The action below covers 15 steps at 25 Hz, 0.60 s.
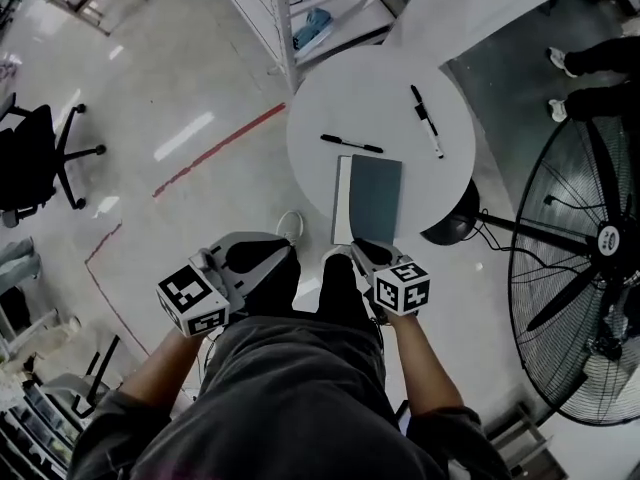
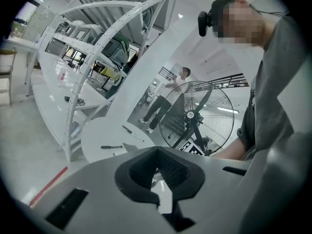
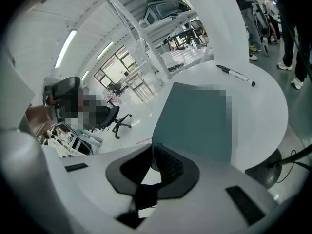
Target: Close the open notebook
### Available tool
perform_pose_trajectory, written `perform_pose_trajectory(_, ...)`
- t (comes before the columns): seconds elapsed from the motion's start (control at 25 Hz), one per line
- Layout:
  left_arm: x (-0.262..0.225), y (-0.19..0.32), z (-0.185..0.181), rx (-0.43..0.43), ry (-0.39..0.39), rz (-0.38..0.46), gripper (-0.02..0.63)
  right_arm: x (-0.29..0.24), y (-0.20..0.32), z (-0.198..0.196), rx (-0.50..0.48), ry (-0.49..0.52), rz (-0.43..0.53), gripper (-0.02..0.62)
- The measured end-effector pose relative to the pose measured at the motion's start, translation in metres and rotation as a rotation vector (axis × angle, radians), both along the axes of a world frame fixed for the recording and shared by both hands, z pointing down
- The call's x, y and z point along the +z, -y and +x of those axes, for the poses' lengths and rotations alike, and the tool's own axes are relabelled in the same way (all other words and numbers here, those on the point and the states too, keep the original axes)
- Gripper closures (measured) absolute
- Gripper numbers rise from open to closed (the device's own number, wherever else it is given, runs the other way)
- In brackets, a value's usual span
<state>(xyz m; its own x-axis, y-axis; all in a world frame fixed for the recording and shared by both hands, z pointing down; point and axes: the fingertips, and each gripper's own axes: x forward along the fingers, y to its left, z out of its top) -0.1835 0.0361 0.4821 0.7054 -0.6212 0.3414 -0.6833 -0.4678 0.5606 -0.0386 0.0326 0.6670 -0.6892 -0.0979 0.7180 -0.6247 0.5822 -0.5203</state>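
Observation:
A notebook [image 1: 375,200] lies flat at the near edge of the round white table [image 1: 340,88], teal cover up, with a white strip of pages along its left side. In the right gripper view the cover [image 3: 195,121] lies just beyond the jaws. My right gripper [image 1: 347,252] hangs at the table's near rim, just short of the notebook, shut and empty [image 3: 150,150]. Further left, off the table, my left gripper [image 1: 283,251] is over the floor, its jaws closed on nothing [image 2: 156,152]. It looks across at the table [image 2: 100,130].
A black pen [image 1: 351,144] and a black-and-white marker [image 1: 426,120] lie on the table beyond the notebook. A large floor fan [image 1: 590,258] stands at the right, an office chair [image 1: 40,158] at the left, a white shelf rack [image 1: 300,8] behind. Someone's feet [image 1: 575,63] show at the far right.

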Motion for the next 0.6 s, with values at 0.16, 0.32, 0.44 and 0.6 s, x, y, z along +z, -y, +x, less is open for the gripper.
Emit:
perform_pose_trajectory(0.16,0.007,-0.008,-0.014,-0.036,0.001,-0.009,0.592,0.014,-0.003,-0.009,-0.025,-0.031,-0.011,0.557)
perform_pose_trajectory(0.32,0.014,-0.017,-0.026,-0.063,-0.004,-0.014,0.592,0.026,-0.004,-0.015,-0.044,-0.065,-0.021,0.555)
perform_pose_trajectory(0.44,0.015,-0.019,-0.033,-0.088,-0.005,-0.023,0.592,0.034,-0.006,-0.018,-0.053,-0.091,-0.028,0.554)
perform_pose_trajectory(0.6,0.018,-0.024,-0.040,-0.099,-0.004,-0.033,0.592,0.043,-0.008,-0.022,-0.057,-0.116,-0.035,0.549)
